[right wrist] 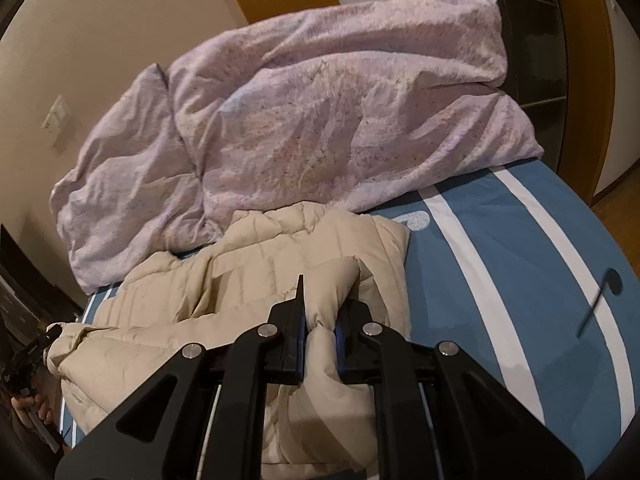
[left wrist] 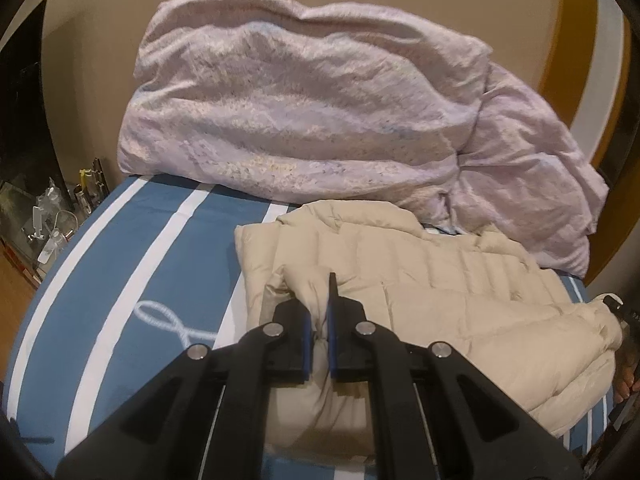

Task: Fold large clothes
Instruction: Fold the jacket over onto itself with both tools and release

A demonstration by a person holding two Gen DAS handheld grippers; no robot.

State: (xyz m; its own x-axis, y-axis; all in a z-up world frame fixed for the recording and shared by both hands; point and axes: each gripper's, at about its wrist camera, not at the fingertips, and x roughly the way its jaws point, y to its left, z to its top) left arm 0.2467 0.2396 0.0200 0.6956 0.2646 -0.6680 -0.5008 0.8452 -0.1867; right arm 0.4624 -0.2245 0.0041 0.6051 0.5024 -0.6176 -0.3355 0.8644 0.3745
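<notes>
Your bed point(left wrist: 132, 264), covered in a blue sheet with white stripes, carries a crumpled lilac duvet point(left wrist: 304, 120) at its far end. Just in front of that duvet lies the beige puffer jacket point(left wrist: 460, 300), touching its near edge. Your left tool point(left wrist: 318, 320) is clamped on a bunched jacket fold, and your right tool point(right wrist: 320, 324) pinches another fold.

Left claw point(left wrist: 319, 332) and right claw point(right wrist: 320, 330) both clamped tight, angled downward.
</notes>
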